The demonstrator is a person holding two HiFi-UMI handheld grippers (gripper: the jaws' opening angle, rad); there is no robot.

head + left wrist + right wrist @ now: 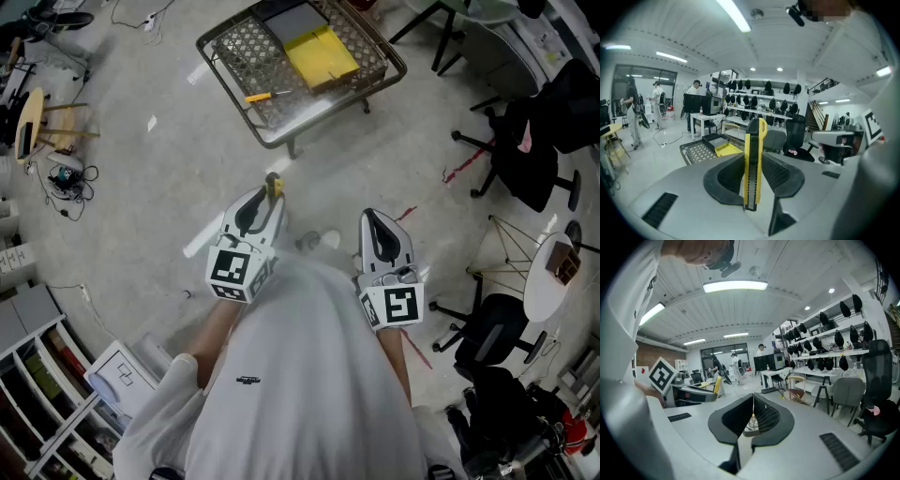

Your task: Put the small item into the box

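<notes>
A person's white shirt (300,375) fills the bottom of the head view, with 2 handheld grippers stretched out ahead of it above the pale grey floor (141,178). The left gripper (266,199) has its black ridged pads pressed on a slim yellow-and-black utility knife (753,164). The knife stands upright between the jaws, its rounded yellow end poking out past the fingertips. The right gripper (371,223) sits just beside the left one. Its jaws are brought together so that the pads meet in a thin line, and nothing is gripped between them.

Farther ahead, well apart from both grippers, stands a low wire-mesh metal counter (246,49). An open yellow rectangular box (322,54) lies on its far half, next to a flat grey box (295,21). A second small yellow tool (260,96) rests on the mesh near the front edge. Black office chairs (525,150) stand to the right.
</notes>
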